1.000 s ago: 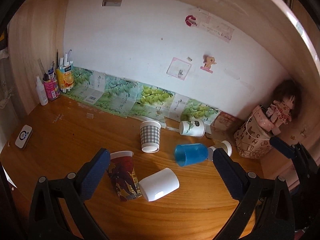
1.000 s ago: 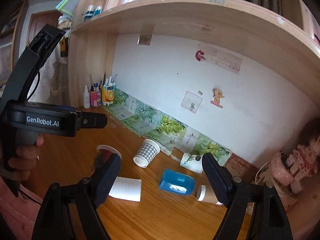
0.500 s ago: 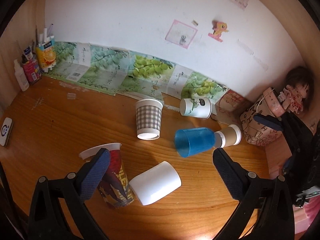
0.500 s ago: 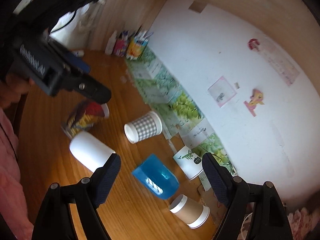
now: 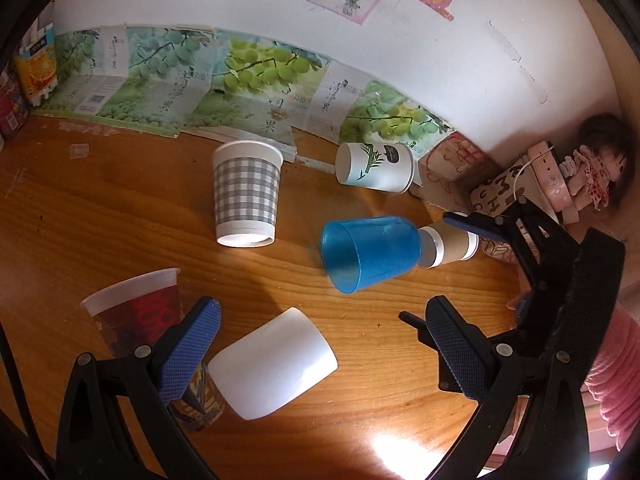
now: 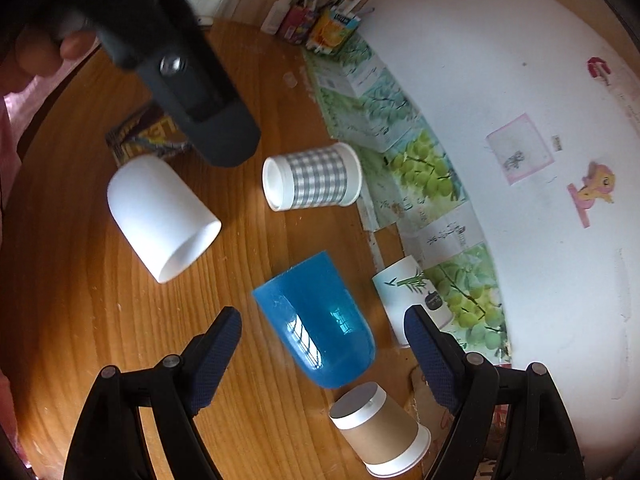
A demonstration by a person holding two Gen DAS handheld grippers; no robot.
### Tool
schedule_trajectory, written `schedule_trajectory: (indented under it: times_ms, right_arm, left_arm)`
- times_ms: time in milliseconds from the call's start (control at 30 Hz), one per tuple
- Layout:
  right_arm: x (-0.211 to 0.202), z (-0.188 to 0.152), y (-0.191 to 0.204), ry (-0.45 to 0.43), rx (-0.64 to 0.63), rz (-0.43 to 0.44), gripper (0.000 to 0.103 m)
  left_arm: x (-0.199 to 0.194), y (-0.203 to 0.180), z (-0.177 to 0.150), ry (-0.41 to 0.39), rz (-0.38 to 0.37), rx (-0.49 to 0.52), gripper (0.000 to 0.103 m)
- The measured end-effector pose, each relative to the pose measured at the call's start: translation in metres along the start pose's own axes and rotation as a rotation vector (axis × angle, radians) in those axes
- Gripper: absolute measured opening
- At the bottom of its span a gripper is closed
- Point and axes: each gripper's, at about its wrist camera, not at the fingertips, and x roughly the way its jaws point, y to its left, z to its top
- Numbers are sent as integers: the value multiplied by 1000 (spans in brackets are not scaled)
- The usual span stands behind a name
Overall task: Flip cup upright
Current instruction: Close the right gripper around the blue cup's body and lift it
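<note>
While both my grippers hang above the wooden desk (image 5: pixel 100 216) with jaws spread wide and nothing in them, several cups lie tipped. My left gripper (image 5: pixel 320 344) frames the white cup (image 5: pixel 276 364), on its side just below and between my fingers, long axis running near-left to far-right; which end is the mouth is unclear in my left view, but the right view shows the opening facing that camera. My right gripper (image 6: pixel 324 344) straddles the blue cup (image 6: pixel 316 320), also on its side, closed rounded end toward my right jaws, mouth toward the far left. Judging by the framing, white is left's target and blue is right's; I can't tell which goes first.

Containers:
- red printed cup (image 5: pixel 140 320) stands mouth-up, just left of the white one, partly behind my left finger; contents not visible
- checked cup (image 5: pixel 246 196) upside down
- bamboo-print cup (image 5: pixel 374 168) on its side near the far wall
- brown cup (image 6: pixel 380 428) on its side, touching or nearly touching the blue one
- blue and white look empty
</note>
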Motion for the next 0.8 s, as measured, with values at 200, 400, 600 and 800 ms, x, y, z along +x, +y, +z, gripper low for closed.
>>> schedule_trajectory:
  times_ms: [200, 400, 600, 800]
  right_arm:
    - [26, -6, 0, 7, -14, 28, 84]
    - [42, -9, -4, 5, -9, 40, 84]
    - [56, -14, -6, 29, -32, 48, 84]
    - [64, -15, -13, 45, -31, 83, 80]
  left_arm:
    - [17, 1, 5, 62, 1, -14, 102]
    - [25, -1, 6, 79, -8, -15, 102]
    - [31, 3, 9, 89, -12, -36, 102]
    - [37, 9, 13, 101, -8, -53, 102]
